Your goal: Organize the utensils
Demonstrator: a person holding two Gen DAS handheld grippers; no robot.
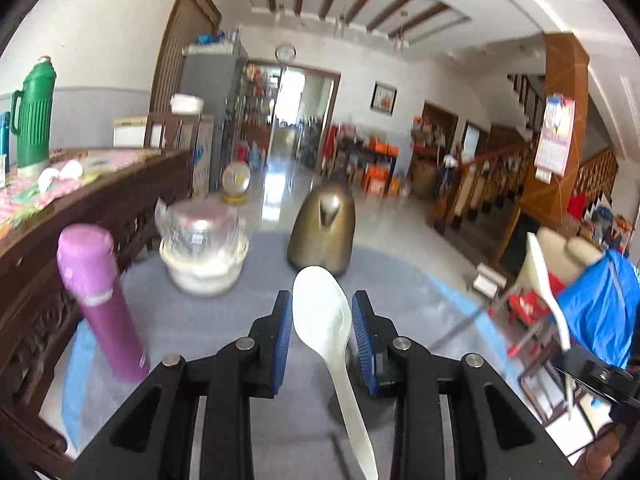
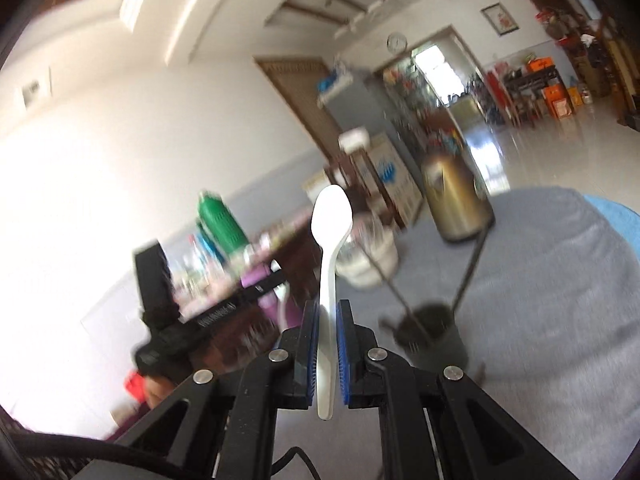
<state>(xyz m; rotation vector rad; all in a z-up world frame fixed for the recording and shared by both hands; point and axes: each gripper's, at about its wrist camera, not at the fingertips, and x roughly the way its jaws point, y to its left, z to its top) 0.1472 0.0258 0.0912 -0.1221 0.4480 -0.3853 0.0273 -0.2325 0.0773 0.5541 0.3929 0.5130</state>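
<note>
Progress: we judge the task under way; 2 white spoons are off the tabletop [image 2: 560, 280], neither yet in the dark holder [image 2: 434, 336], which already carries 2 thin rods.
Right claw [image 2: 328, 354]: we see it clamped on the handle of a spoon [image 2: 332, 216], bowl pointing up and away, with the holder just right of the claw.
Left claw [image 1: 322, 340]: pads are parted; another spoon [image 1: 324, 312] sits between them, and we cannot tell whether they touch it.
Left to do: we think both spoons go into the holder.
</note>
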